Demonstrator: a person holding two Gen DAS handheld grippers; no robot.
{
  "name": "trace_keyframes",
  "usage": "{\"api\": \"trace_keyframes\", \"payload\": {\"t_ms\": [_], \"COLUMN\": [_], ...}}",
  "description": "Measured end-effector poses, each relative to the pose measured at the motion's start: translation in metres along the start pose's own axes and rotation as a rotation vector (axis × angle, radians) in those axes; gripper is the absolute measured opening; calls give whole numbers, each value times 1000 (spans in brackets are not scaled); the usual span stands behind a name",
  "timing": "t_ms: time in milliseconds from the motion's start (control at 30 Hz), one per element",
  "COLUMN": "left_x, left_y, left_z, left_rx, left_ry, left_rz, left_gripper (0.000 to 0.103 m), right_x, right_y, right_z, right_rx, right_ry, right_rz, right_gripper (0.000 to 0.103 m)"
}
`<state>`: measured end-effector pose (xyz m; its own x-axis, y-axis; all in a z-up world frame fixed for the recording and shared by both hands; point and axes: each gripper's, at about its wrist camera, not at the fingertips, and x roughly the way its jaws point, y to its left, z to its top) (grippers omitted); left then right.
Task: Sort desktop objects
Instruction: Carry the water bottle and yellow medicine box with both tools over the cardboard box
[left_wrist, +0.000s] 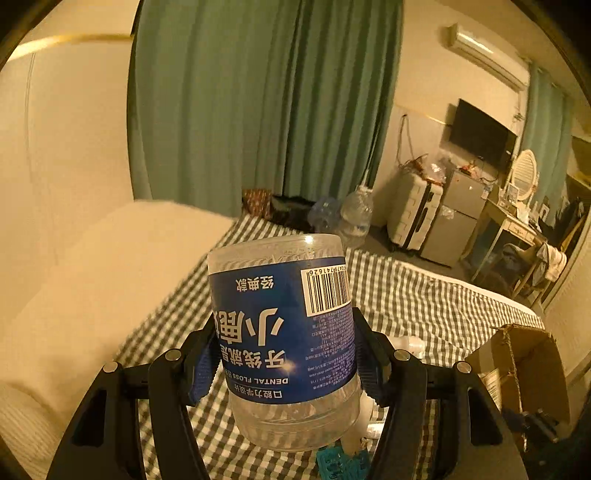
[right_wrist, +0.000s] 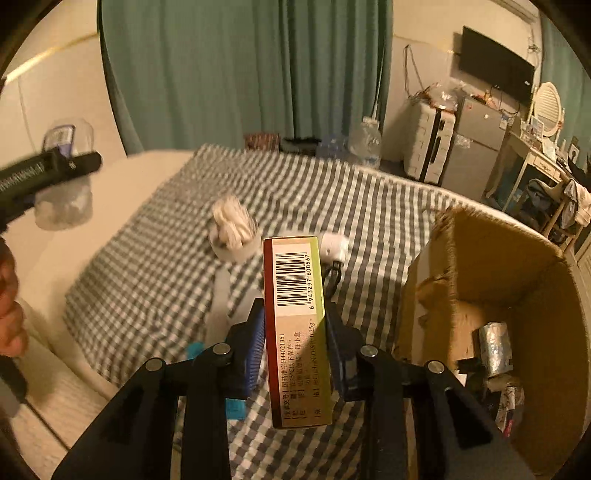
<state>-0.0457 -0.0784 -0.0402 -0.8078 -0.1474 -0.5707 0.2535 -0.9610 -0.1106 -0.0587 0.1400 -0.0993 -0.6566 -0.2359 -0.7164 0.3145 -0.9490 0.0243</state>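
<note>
A clear dental-floss jar (left_wrist: 288, 343) is clamped in the left gripper (left_wrist: 286, 354), and a medicine box (right_wrist: 295, 332) is clamped in the right gripper (right_wrist: 295, 343), above the checked cloth (right_wrist: 155, 258). A carry is judged underway; release into the cardboard box (right_wrist: 498, 266) is probably called for.

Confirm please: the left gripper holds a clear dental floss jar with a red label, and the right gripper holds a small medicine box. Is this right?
Not quite. The left wrist view shows the label on the dental floss jar is blue, not red. The rest stands: left gripper holds it, right gripper holds the medicine box.
</note>
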Motion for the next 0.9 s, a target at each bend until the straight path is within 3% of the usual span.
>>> {"api": "trace_keyframes", "payload": {"t_ms": [133,467,633,900], "left_x": [-18,-63,-79,-100], "left_y": [-10,-27,-35,-64], "left_z": [6,16,16,10], "left_rx": [46,118,148,226], "left_ry": [-52,-139,-160,-176], "left_rz": [-11,-94,-134,-207], "left_gripper": [65,65,65,65], "right_x": [-29,-109,-136,-163], "right_y": [0,1,-5,-27], "right_z": [5,6,3,-5], "right_rx": [30,45,61,79], "right_ry": [-80,-308,-362,-377], "right_rz": [26,-11,-22,-43], "right_gripper": [30,30,30,30]}}
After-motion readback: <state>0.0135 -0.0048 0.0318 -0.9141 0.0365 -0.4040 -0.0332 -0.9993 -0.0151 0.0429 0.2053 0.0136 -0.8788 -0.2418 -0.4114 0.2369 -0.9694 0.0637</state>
